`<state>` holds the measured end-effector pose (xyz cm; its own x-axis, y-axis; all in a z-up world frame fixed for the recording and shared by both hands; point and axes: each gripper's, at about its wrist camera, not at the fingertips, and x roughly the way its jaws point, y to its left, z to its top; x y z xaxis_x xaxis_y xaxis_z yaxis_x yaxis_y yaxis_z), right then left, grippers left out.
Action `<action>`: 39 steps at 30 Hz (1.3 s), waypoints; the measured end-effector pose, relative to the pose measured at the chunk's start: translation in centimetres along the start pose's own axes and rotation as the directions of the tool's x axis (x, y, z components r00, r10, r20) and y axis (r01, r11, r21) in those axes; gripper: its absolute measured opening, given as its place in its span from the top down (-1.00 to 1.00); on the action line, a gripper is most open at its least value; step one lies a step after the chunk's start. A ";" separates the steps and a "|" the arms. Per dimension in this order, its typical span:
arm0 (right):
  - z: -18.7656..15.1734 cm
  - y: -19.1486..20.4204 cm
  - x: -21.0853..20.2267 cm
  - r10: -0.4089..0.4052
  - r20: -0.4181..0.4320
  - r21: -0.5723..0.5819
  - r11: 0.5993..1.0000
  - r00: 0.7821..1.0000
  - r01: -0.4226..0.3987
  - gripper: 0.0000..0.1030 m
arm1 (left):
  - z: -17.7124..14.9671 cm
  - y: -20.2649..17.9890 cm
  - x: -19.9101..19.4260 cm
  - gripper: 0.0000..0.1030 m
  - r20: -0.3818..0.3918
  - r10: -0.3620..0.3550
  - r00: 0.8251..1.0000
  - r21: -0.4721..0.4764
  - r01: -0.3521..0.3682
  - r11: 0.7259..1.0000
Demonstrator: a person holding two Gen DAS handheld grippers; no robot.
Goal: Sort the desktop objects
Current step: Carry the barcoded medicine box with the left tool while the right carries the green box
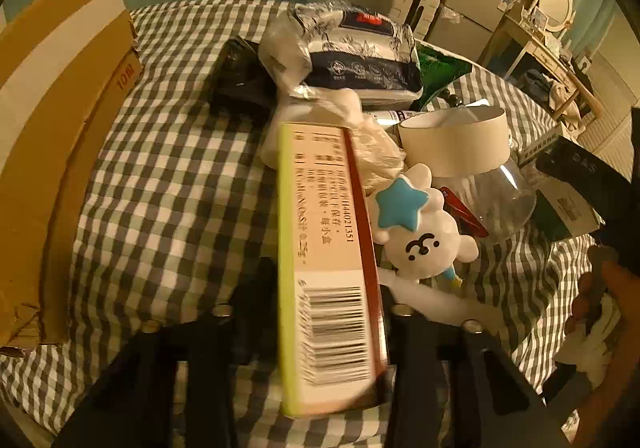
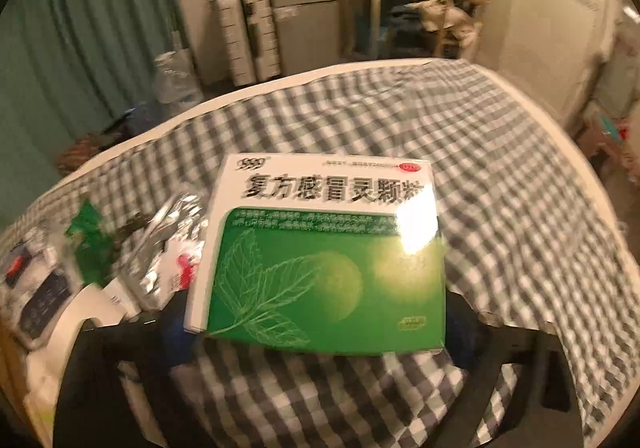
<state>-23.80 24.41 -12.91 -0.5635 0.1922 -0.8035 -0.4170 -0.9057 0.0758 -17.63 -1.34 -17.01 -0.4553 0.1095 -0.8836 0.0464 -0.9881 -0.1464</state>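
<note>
The left gripper (image 1: 320,332) is clamped on a long narrow carton (image 1: 326,268), its two black fingers pressing the box's flanks near the barcode end, so the yellow-green edge and the printed beige face run straight ahead from the jaws above the checked tablecloth (image 1: 168,188). Just right of the carton's middle lies a white plush toy (image 1: 420,232) with a blue star on its head, touching or nearly touching the box. Ahead and to the right of the gripper stands a clear glass jar (image 1: 480,172) with a pale paper band around its mouth, and a red object shows through the glass beside the plush. Farther ahead, past the carton's far end, sits a navy-and-white pack of tissues (image 1: 360,52) in crinkled plastic wrap, with a black object (image 1: 240,80) to its left. Well to the left of the gripper lies a cardboard box (image 1: 60,128), flaps open. The right gripper (image 2: 320,332) holds a flat green-and-white medicine box (image 2: 324,256) printed with a leaf and bold Chinese characters, its near end caught between the dark fingers and the face turned up over the gingham cloth (image 2: 500,188). The view is motion-blurred. To the left of this gripper, a silver foil packet (image 2: 168,248) and a green packet (image 2: 90,236) lie on the table.
</note>
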 end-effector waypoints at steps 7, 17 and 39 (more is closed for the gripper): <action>-2.0 -0.8 -5.6 0.070 0.086 -0.081 0.995 0.994 -0.063 -0.81 | -1.3 1.5 -3.3 0.43 0.039 -0.023 0.999 0.007 0.023 1.000; -5.8 -0.6 -17.9 0.253 0.134 -0.147 0.961 0.958 -0.233 -0.81 | -1.3 0.5 -9.7 0.43 0.141 -0.066 0.988 0.002 0.066 0.998; -10.3 22.8 -31.5 0.683 -0.048 -0.405 0.654 0.729 -0.639 -0.81 | 4.7 18.1 -23.6 0.42 0.349 0.081 0.934 -0.110 -0.045 0.993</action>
<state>-8.18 -6.19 8.04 -0.6612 -0.4963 -0.5626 0.3761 -0.8682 0.3238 -10.22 -22.31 3.33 -0.7313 -0.0155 -0.6819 0.1645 -0.9742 -0.1543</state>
